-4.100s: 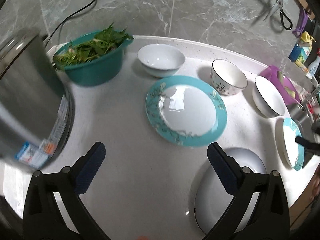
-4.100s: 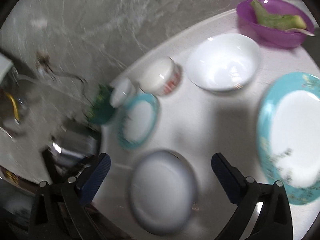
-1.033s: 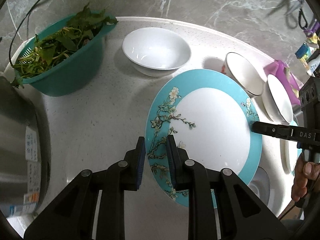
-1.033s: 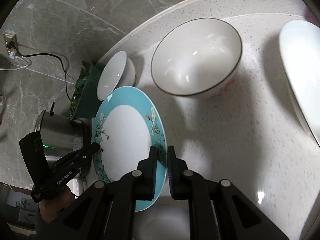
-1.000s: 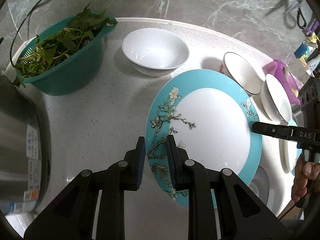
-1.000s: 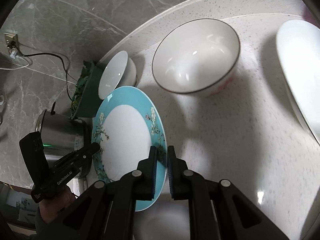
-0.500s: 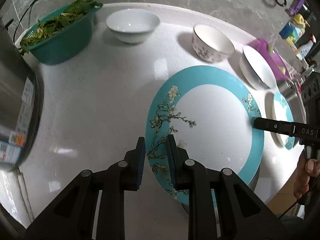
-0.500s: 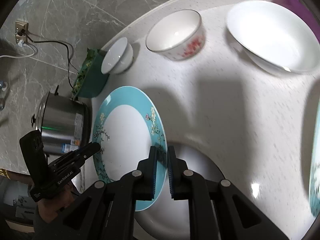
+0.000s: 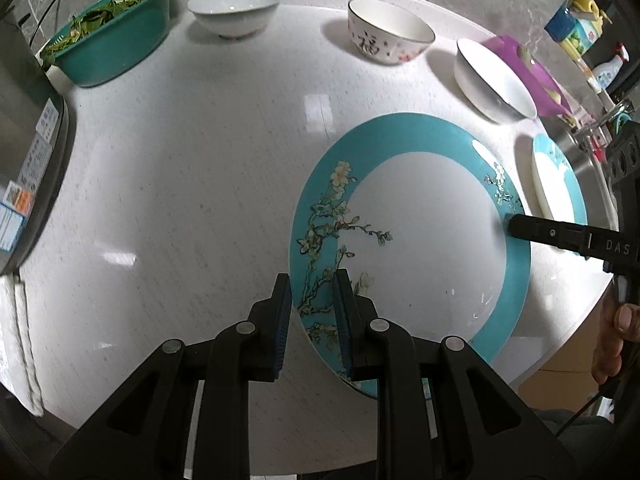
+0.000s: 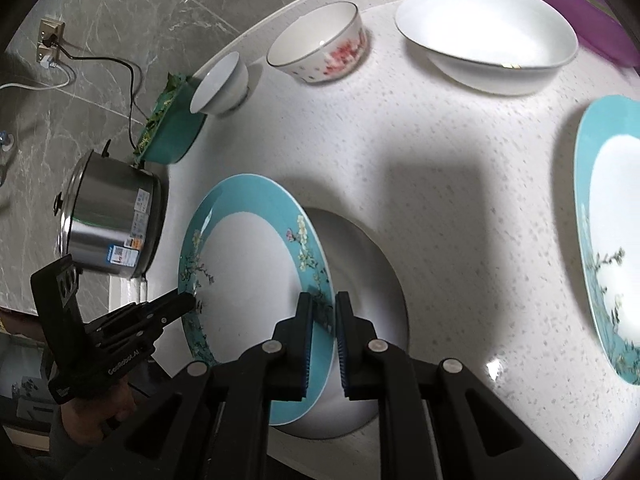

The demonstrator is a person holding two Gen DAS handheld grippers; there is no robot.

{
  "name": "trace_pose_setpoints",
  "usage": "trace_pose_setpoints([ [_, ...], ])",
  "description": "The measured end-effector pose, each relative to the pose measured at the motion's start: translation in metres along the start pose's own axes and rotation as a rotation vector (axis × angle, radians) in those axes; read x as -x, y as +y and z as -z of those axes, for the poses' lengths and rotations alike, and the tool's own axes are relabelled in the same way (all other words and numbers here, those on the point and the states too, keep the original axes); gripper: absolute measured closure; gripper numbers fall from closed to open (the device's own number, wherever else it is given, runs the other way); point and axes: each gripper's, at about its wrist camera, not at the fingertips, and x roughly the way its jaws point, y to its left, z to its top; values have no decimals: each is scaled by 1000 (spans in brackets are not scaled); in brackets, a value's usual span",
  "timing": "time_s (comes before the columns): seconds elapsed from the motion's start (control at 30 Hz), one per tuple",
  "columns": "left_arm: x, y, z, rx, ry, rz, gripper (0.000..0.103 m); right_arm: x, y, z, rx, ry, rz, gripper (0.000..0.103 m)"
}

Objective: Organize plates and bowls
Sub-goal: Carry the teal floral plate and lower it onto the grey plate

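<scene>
A large teal-rimmed plate with a blossom pattern hangs level just above the counter, held by two opposite rims. My left gripper is shut on its near-left rim. My right gripper is shut on the other rim. Under it lies a plain white plate, hidden in the left wrist view. A second teal plate lies to the right. At the back stand a small white bowl, a floral bowl and a wide white bowl.
A teal colander of greens sits at the back left. A steel pot stands at the left edge. Behind the wide bowl is a purple bowl. A sink and bottles lie to the right. The white counter ends close in front.
Both grippers have carried the teal plate from near the back bowls toward the front of the counter, so it now hangs over the white plate. The grips are unchanged.
</scene>
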Motion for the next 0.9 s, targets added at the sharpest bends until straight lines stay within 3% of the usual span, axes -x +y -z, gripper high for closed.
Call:
trace_pose_setpoints([
  [0.6, -22, -14, 24, -24, 25, -53, 86, -11, -7, 16, 96, 11, 97, 88],
  [0.9, -27, -34, 23, -107, 12, -125, 86, -15, -1, 23, 164, -4, 174, 84],
])
